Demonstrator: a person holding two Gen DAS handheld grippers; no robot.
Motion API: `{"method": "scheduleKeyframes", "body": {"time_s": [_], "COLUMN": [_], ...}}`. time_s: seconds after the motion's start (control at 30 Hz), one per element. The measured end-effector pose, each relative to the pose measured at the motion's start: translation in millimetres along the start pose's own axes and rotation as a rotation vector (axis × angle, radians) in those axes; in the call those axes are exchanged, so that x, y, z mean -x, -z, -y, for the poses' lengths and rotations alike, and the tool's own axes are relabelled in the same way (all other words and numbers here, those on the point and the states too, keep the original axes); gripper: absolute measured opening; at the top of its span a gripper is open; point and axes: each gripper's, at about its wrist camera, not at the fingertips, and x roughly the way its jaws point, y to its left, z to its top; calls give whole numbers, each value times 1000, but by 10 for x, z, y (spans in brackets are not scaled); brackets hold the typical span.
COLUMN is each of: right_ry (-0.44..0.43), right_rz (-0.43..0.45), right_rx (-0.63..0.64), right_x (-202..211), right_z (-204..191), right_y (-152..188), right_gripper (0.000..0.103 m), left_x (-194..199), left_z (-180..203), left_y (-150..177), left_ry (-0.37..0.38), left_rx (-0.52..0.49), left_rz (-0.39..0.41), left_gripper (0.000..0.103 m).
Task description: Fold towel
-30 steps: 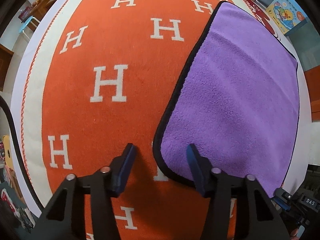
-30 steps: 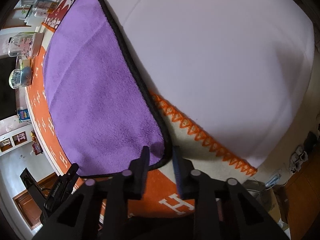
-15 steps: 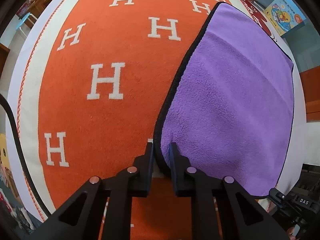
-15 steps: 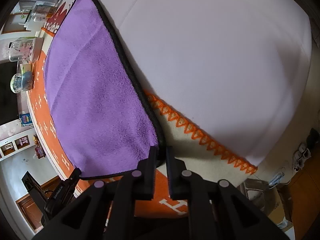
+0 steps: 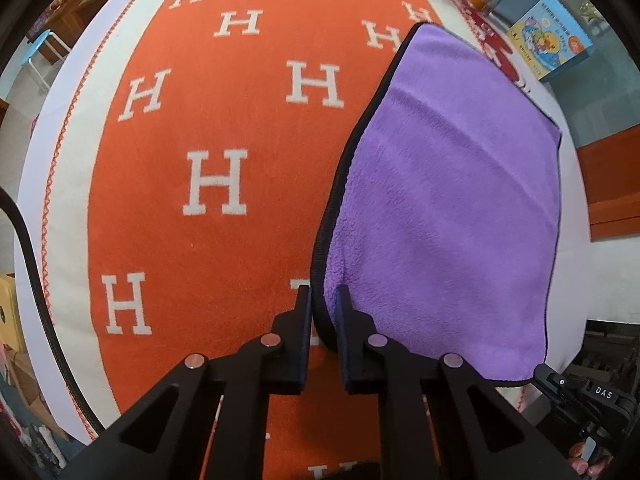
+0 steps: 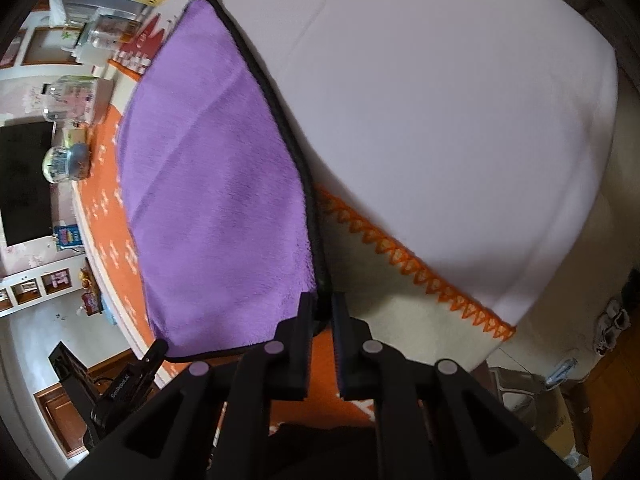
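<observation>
A purple towel (image 5: 448,208) with black trim lies on an orange blanket with white H letters (image 5: 216,184). My left gripper (image 5: 323,300) is shut on the towel's near left corner, which is raised off the blanket. In the right wrist view the same towel (image 6: 216,184) shows, and my right gripper (image 6: 322,308) is shut on its near right corner, also lifted. The far edge of the towel still rests on the surface. The other gripper shows at the low right of the left wrist view (image 5: 580,392) and at the low left of the right wrist view (image 6: 120,384).
A white sheet (image 6: 440,112) covers the surface right of the towel, with a cream border and orange zigzag stitching (image 6: 420,272). Jars and bottles (image 6: 76,100) and a picture book (image 5: 548,36) stand beyond the towel's far edge. The surface edge drops to the floor at right.
Both grippers closed on the towel's near corners; the left went from wide open to shut. Both corners have since risen off the blanket, and the views have lifted and tilted.
</observation>
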Motion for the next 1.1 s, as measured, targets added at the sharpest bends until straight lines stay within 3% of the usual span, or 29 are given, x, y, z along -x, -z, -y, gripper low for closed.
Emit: {"method": "scheduleKeyframes", "body": {"time_s": [0.5, 0.83, 1.1], "right_ry": [-151, -205, -222], "right_rz": [144, 225, 271], "right_rx": [44, 94, 120], "right_x": [567, 780, 788], "right_z": [-312, -652, -880], "right_y": [-199, -609, -1033], "right_gripper": [8, 8, 8], "left_x": [747, 919, 807], "left_z": [181, 548, 768], "left_y": [-370, -932, -1358], "left_ry": [97, 103, 111], "left_rx": [-31, -63, -65], "left_rz": [137, 240, 290], "left_gripper": [9, 9, 9]}}
